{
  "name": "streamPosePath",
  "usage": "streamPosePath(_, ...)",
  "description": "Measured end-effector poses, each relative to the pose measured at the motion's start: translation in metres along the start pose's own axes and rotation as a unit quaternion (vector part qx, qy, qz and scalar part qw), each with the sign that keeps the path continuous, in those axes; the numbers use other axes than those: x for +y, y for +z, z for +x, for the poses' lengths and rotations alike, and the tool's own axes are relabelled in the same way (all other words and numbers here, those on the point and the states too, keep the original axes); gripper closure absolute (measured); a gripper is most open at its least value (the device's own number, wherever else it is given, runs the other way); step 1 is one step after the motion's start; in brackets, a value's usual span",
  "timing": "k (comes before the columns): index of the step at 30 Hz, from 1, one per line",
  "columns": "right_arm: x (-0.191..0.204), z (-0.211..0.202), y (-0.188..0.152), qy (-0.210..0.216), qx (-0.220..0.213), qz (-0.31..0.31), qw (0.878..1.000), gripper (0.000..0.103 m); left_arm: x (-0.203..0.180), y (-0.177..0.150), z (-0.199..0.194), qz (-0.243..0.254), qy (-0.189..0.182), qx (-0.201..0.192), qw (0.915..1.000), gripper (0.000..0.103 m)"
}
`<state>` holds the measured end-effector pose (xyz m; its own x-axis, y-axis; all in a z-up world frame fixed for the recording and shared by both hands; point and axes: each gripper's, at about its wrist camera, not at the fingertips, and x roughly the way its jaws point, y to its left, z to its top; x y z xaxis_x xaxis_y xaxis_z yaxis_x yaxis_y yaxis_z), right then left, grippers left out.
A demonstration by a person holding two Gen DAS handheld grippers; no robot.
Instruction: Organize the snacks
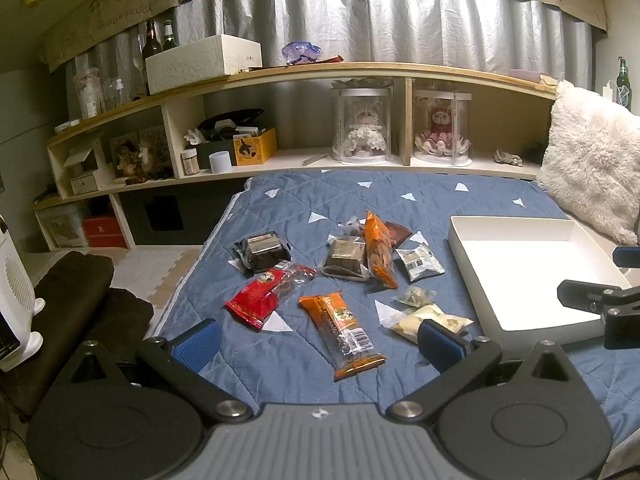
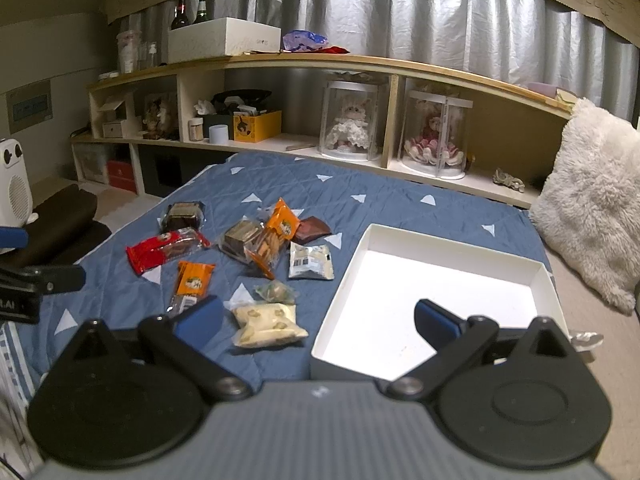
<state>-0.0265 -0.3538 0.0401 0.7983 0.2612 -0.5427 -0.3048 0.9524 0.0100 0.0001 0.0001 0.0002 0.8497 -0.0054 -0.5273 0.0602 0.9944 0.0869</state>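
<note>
Several snack packets lie scattered on a blue quilt (image 1: pixel 280 204): a red packet (image 1: pixel 262 294), an orange bar (image 1: pixel 344 326), a pale cream packet (image 1: pixel 430 320), dark brownie packs (image 1: pixel 262 250) and an orange cracker pack (image 1: pixel 378 250). A white empty box (image 1: pixel 520 264) sits to their right. My left gripper (image 1: pixel 318 340) is open above the orange bar, holding nothing. My right gripper (image 2: pixel 318 320) is open and empty, hovering between the cream packet (image 2: pixel 268 320) and the near edge of the white box (image 2: pixel 440 280).
A long wooden shelf (image 1: pixel 320 70) with doll cases, boxes and bottles runs behind the bed. A fluffy white pillow (image 1: pixel 592 160) lies at the right. A white heater (image 1: pixel 16 292) and brown cushions stand on the floor at the left.
</note>
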Motion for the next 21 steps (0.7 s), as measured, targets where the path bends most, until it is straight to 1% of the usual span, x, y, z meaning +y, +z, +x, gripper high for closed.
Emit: streamPosePath(21,0.0015,0.0007,-0.0015,0.001,0.002,-0.003,1.0,0.001,0.0001,0.0001,0.0001,-0.001,-0.001,0.001,1.0,0.0)
